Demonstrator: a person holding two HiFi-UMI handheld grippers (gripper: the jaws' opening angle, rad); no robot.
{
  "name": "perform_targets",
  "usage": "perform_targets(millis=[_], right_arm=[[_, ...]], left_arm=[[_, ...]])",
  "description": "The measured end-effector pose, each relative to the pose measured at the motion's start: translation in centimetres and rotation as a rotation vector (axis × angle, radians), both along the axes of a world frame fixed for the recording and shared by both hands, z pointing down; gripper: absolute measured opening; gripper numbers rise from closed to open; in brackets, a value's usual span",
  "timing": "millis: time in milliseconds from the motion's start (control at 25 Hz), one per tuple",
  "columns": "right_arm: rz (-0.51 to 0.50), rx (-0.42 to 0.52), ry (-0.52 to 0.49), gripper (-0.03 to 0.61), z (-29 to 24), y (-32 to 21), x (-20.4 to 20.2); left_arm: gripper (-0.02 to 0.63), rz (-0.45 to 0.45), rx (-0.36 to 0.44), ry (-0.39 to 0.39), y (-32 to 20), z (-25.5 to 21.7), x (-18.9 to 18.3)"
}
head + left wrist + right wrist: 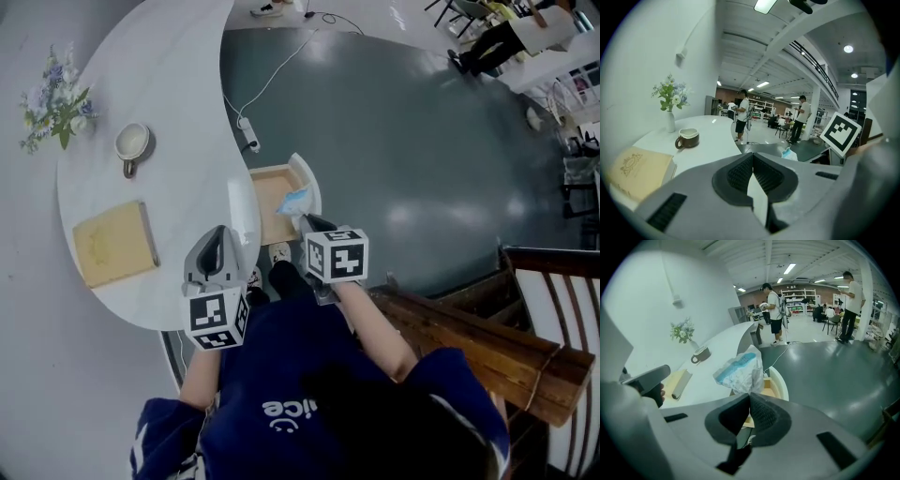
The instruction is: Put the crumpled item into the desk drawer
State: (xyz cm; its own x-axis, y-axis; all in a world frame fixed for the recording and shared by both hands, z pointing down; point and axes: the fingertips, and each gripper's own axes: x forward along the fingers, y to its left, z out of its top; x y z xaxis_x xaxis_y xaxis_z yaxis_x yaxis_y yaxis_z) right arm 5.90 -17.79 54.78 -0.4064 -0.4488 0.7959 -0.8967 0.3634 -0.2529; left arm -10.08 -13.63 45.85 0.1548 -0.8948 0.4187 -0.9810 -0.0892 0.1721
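The crumpled item [293, 199], a white and light-blue wad, hangs over the open desk drawer [270, 180]. My right gripper [305, 218] is shut on its lower end. In the right gripper view the crumpled item [739, 371] sticks up from the closed tips of that gripper [750, 397], with the drawer's white front [781, 381] behind it. My left gripper [219, 234] hovers over the edge of the white desk [159, 75], left of the drawer. Its pads meet with nothing between them in the left gripper view [752, 158], where the crumpled item [789, 153] shows small at the right.
On the desk lie a tan book [114, 243], a mug [132, 142] and a vase of flowers [56, 108]. A power strip with its cable [249, 137] lies on the grey floor beyond the drawer. Wooden furniture [487, 347] stands at my right. People stand far off.
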Motion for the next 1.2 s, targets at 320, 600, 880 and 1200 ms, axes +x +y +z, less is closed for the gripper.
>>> perform_targets(millis=[320,600,880,1200], right_arm=[[-0.025,-0.156,0.002,0.009,4.4,-2.8,-1.7],[-0.026,-0.258,0.027,0.009,8.4,-4.5,-2.4],[-0.030,-0.343,0.088,0.009,12.1,-5.4,-3.0],[-0.053,-0.467,0.156,0.009,16.9,-5.3,-3.5]], left_arm=[[0.005,-0.085,-0.018,-0.013,-0.4,0.3,-0.8],[0.005,-0.130,-0.036,-0.043,-0.6,0.2,-1.6],[0.005,-0.207,-0.083,-0.036,-0.5,1.6,-3.2],[0.005,-0.255,-0.137,-0.049,0.1,2.6,-4.2]])
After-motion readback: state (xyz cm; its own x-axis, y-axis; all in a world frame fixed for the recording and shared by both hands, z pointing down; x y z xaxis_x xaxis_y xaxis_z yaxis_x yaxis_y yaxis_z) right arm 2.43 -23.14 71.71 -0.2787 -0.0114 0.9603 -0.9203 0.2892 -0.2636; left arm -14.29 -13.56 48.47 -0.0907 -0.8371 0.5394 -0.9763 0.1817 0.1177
